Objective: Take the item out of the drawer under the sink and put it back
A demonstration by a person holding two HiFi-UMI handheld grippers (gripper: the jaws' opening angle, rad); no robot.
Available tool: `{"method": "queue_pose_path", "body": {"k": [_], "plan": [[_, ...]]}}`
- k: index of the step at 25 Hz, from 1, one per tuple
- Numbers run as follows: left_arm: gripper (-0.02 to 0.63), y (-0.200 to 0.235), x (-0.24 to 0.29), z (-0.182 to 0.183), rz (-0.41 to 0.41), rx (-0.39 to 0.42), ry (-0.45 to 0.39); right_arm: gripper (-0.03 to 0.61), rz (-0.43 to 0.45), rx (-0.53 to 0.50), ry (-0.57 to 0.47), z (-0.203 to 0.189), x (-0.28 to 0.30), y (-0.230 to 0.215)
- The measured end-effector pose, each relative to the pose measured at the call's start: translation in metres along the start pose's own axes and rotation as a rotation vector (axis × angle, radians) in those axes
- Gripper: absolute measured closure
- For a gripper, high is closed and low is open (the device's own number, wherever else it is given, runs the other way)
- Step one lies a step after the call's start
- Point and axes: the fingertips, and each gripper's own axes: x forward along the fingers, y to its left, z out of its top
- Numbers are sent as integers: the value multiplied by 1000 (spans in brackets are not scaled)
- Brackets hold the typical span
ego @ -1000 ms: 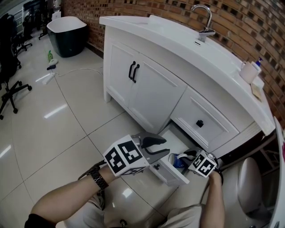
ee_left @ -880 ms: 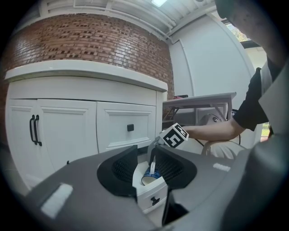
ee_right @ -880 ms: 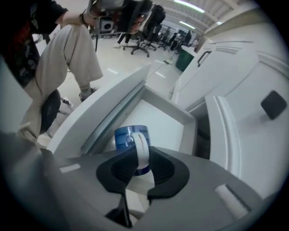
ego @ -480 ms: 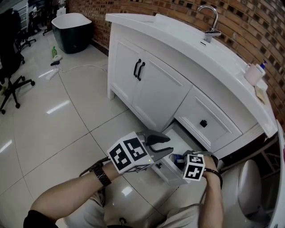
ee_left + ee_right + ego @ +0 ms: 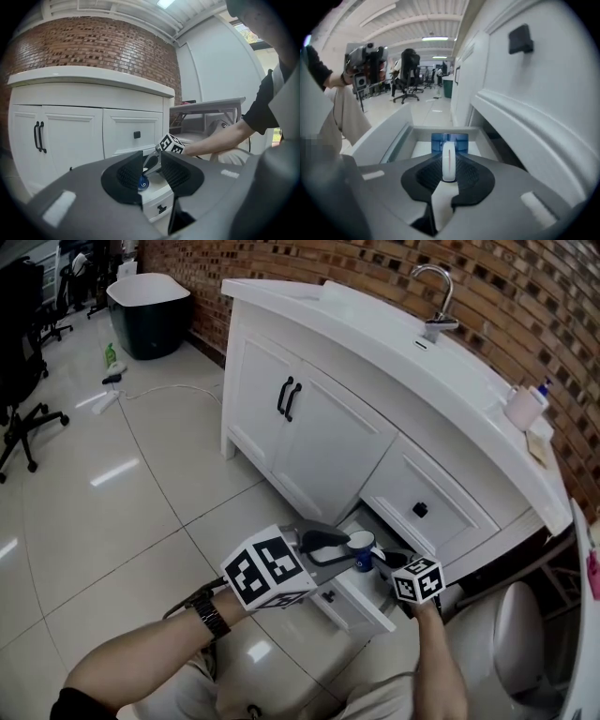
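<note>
Below the sink cabinet (image 5: 319, 437), over the open drawer (image 5: 352, 601), my left gripper (image 5: 336, 547) hangs spread and empty while my right gripper (image 5: 382, 559) is closing on the handle (image 5: 448, 161) of the blue mug (image 5: 362, 554), which sits higher than a second ago, so the removal looks underway.

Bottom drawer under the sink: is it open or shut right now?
Open. The bottom drawer juts out from the cabinet front with its inside exposed, while the drawer above sits flush and closed.
</note>
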Motion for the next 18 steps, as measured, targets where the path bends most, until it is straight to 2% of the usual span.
{"method": "queue_pose_path", "body": {"k": [3,6,10,14,16,18], "plan": [[474,-1,-1,1,0,-1,-6,523,-24,44,-17,-4,0,-3],[474,-3,0,2,-6,0,-8,517,-12,41,9,-15,-5,2],[477,-6,4,5,-22,-10,-22,510,-36,103,44,-37,-11,-3],[477,-14,12,10,-38,-22,-36,448,-100,84,121,-57,-25,-6],[477,-21,17,10,-50,-11,-32,433,-147,68,79,-52,-42,-8],[477,-29,23,8,-63,4,-23,434,-187,55,-35,-30,-67,-7]]}}
